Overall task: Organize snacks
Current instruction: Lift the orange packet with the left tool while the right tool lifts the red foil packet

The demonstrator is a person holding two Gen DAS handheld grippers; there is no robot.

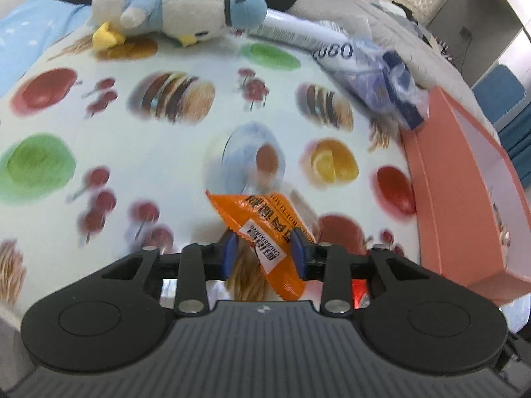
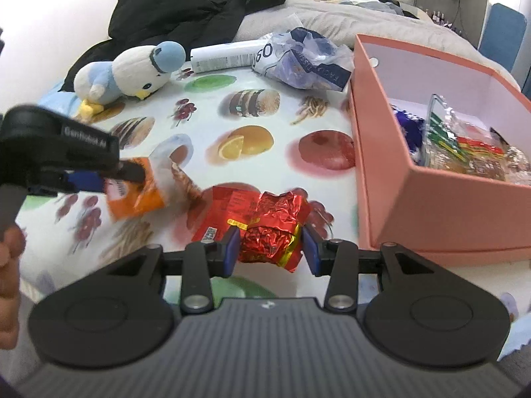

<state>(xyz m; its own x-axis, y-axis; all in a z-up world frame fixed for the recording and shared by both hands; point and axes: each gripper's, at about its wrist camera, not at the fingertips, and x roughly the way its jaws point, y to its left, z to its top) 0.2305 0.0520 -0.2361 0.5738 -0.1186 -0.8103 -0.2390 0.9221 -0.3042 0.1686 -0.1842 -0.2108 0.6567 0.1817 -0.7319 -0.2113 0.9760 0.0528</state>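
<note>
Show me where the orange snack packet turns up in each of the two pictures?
Left wrist view: orange packet low centre, between the left gripper pads.
Right wrist view: orange packet at left, held by the left gripper reaching in from that edge.
Shared landmark: the pink box at right in both.

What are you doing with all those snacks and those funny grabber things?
A person is tidying snacks into the pink box, using a grabbing tool in each hand. The left tool grips an orange snack packet. The right tool holds a crinkly red foil packet close to the box, which already has some snacks inside. Both packets are up off the food-print tablecloth. A plush penguin lies at the far side.
</note>
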